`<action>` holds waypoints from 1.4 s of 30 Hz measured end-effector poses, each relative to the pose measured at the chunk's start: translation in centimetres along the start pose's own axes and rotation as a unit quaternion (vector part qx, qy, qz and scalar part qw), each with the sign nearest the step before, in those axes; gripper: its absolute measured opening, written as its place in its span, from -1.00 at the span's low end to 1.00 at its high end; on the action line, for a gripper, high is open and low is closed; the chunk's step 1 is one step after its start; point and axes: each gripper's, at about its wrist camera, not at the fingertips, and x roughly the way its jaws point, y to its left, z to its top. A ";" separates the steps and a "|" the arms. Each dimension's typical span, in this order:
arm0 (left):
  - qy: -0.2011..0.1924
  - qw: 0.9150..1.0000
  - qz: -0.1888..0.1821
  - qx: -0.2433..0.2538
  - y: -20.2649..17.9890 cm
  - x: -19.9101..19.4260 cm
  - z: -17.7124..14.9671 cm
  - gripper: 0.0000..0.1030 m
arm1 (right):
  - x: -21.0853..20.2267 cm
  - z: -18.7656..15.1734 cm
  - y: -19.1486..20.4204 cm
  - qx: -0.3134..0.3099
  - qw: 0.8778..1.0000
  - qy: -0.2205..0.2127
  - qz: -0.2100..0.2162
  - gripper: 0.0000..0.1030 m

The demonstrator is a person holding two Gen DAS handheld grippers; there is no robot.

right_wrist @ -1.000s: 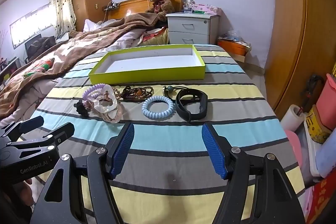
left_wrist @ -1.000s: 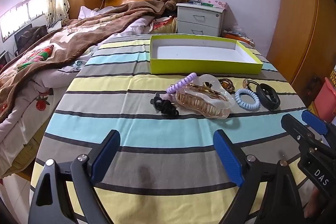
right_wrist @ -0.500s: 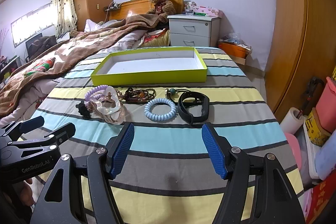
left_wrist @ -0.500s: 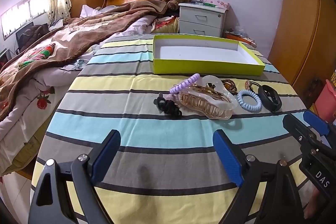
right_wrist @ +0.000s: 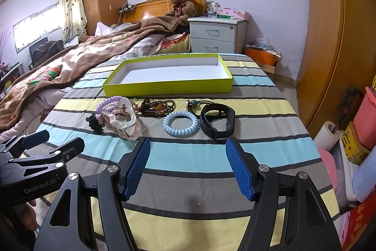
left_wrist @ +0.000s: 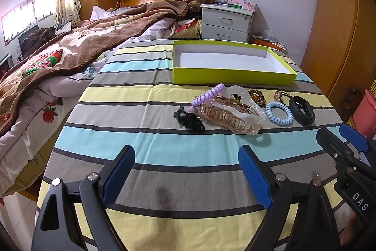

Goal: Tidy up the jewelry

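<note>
Nearest the cameras, the left gripper [left_wrist: 186, 171] and the right gripper [right_wrist: 188, 166] both hovered over the striped tablecloth [left_wrist: 164, 152], each with its blue-padded jaws spread wide and nothing between them. Just beyond lay a single row of items, running left to right across the table: a small black hair tie [left_wrist: 189, 119], a large clear plastic claw clip [left_wrist: 231, 113] with a lilac coiled hair band [left_wrist: 206, 94] against its far side, a brown beaded bracelet [right_wrist: 156, 107], a pale blue coiled hair band [right_wrist: 181, 122], and a black wristband [right_wrist: 217, 119] at the right end. The claw clip's long axis ran roughly along the row. In the right wrist view the blue coil and the wristband sat almost directly ahead of the open jaws, so the right gripper was judged nearer to them; the hair tie and claw clip lay ahead and slightly right of the left gripper. Beyond the row, close behind it, stood the shallow lime-green cardboard tray [right_wrist: 169, 87], white inside and holding nothing. No item had yet been placed in it.
</note>
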 end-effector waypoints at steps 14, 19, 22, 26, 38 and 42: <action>-0.002 1.000 0.001 -0.002 0.2 -0.5 0.0 0.76 | -0.1 0.0 0.0 0.000 1.000 -0.001 0.000 0.30; -0.002 1.000 0.002 -0.002 0.2 -0.5 0.0 0.76 | -0.1 -0.1 0.0 0.000 1.000 -0.001 0.000 0.30; -0.003 1.000 0.003 -0.003 0.2 -0.6 0.0 0.76 | -0.2 0.0 0.0 0.000 1.000 -0.001 0.000 0.30; -0.003 1.000 0.003 -0.002 0.3 -0.6 0.0 0.76 | -0.2 0.0 0.1 0.000 1.000 -0.001 0.001 0.30; -0.001 1.000 0.004 -0.003 0.4 -0.6 -0.1 0.76 | -0.3 0.0 0.1 0.000 1.000 -0.002 0.001 0.30; 0.000 1.000 0.005 -0.003 0.5 -0.7 -0.2 0.76 | -0.3 0.0 0.1 0.000 1.000 -0.002 0.001 0.30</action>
